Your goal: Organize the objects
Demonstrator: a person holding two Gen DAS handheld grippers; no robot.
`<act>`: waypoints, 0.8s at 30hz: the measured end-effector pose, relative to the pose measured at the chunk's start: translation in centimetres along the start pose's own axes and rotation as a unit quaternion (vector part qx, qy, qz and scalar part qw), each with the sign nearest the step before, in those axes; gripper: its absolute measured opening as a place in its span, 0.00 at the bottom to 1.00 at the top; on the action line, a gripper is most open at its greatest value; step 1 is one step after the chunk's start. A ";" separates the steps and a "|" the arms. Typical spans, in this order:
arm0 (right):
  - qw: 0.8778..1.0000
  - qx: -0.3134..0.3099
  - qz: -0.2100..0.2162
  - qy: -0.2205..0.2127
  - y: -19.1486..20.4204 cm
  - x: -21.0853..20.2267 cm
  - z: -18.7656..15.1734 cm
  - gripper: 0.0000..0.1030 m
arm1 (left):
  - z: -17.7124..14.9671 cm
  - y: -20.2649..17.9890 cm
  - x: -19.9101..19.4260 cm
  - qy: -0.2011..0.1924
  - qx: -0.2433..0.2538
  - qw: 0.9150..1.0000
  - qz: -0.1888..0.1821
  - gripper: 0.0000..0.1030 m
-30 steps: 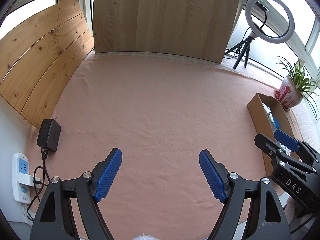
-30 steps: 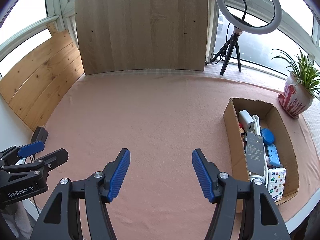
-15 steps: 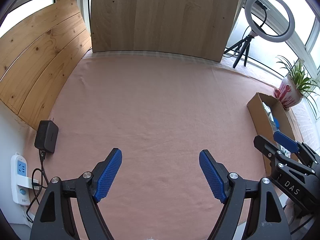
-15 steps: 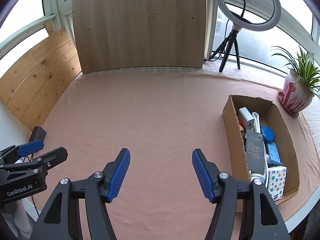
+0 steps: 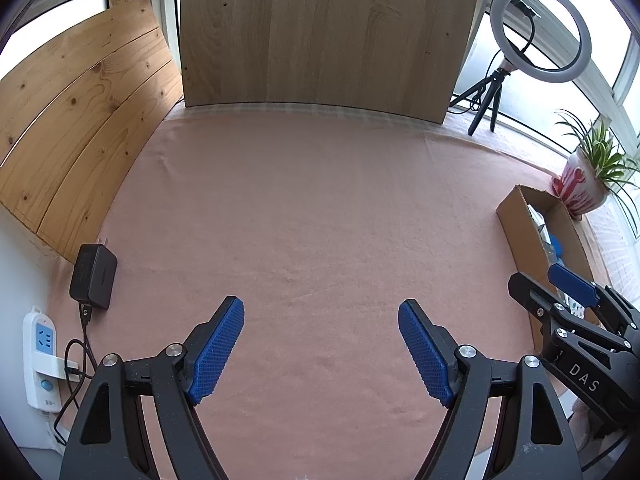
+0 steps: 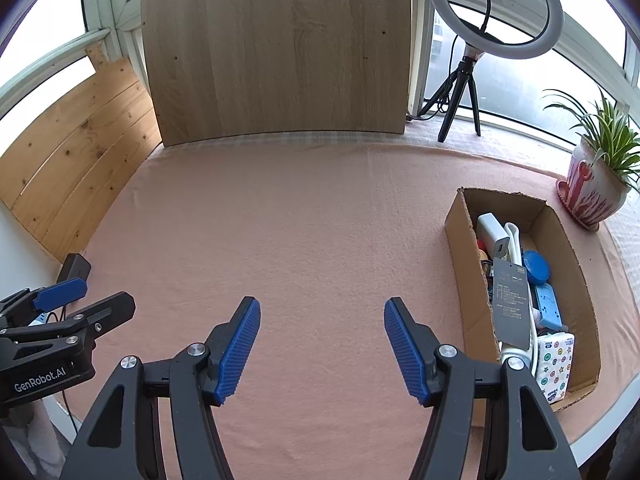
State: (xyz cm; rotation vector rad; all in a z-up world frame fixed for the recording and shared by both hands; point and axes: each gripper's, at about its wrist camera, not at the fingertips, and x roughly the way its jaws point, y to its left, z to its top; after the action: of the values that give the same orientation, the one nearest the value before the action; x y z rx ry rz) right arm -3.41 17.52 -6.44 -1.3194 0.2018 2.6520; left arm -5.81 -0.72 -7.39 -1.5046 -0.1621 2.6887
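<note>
A brown cardboard box (image 6: 454, 240) lies at the right side of the pink table cloth (image 6: 312, 232). Inside it I see a white power bank (image 6: 494, 232), a dark grey card (image 6: 509, 304), a blue round lid (image 6: 536, 267), a light blue item (image 6: 549, 307) and a patterned tissue pack (image 6: 554, 362). My right gripper (image 6: 322, 350) hangs open over bare cloth, left of the box, holding nothing. My left gripper (image 5: 321, 348) is open too, over bare cloth near the front edge. The box (image 5: 516, 224) shows at the right in the left wrist view.
A black power adapter (image 5: 94, 276) and a white power strip (image 5: 40, 356) sit at the table's left edge. A potted plant (image 6: 592, 192) stands beyond the box. A ring light on a tripod (image 6: 476, 40) and wooden boards (image 6: 276, 52) line the back.
Both grippers have drawn back and risen slightly, so the table looks a little further away. Both stay open and empty; nothing on the table has moved.
</note>
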 end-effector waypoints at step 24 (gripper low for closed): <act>1.000 0.007 0.004 0.007 -0.2 0.4 0.0 0.59 | 0.2 0.2 0.3 0.001 0.003 1.000 -0.001 0.80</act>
State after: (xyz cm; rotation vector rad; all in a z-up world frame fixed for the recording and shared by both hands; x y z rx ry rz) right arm -3.59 17.70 -6.76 -1.3347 0.2269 2.6436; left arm -6.15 -0.93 -7.56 -1.5060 -0.1559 2.6840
